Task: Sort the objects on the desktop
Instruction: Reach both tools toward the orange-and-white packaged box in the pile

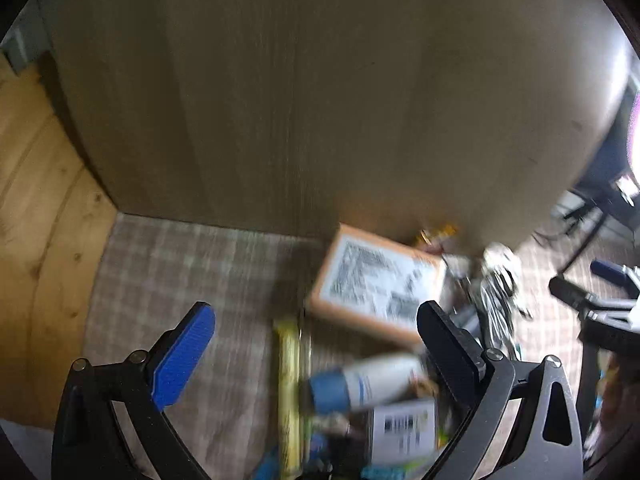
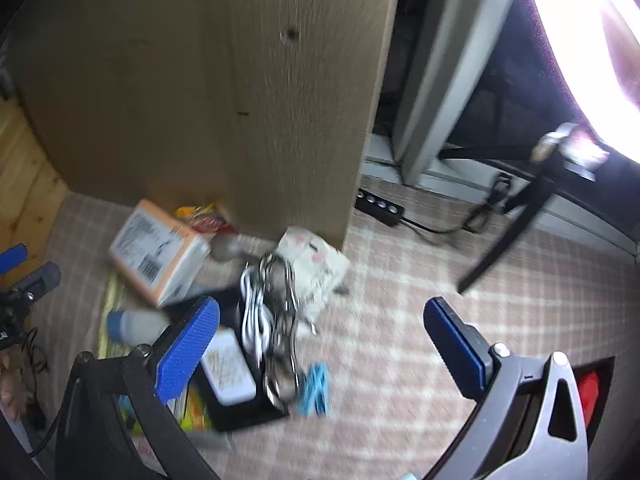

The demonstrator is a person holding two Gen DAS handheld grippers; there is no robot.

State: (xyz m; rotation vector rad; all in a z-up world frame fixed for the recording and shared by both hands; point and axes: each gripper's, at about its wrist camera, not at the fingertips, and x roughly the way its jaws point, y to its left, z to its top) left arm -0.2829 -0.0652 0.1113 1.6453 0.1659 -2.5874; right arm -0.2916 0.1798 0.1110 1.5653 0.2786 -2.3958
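Note:
A heap of small objects lies on the checked cloth against a tall wooden panel. An orange box with a white label leans at the panel's foot; it also shows in the right wrist view. A white bottle with a blue cap lies below it. A yellow-green packet lies alongside. Coiled white and dark cables lie on a black tray with a white case and a light blue clip. My left gripper is open above the heap. My right gripper is open and empty over the cables.
A pale patterned pouch lies at the panel's corner. A black power strip with its cord lies behind it. A black stand leg slants down at the right. Wooden boards line the left side. A red and black thing shows at the lower right.

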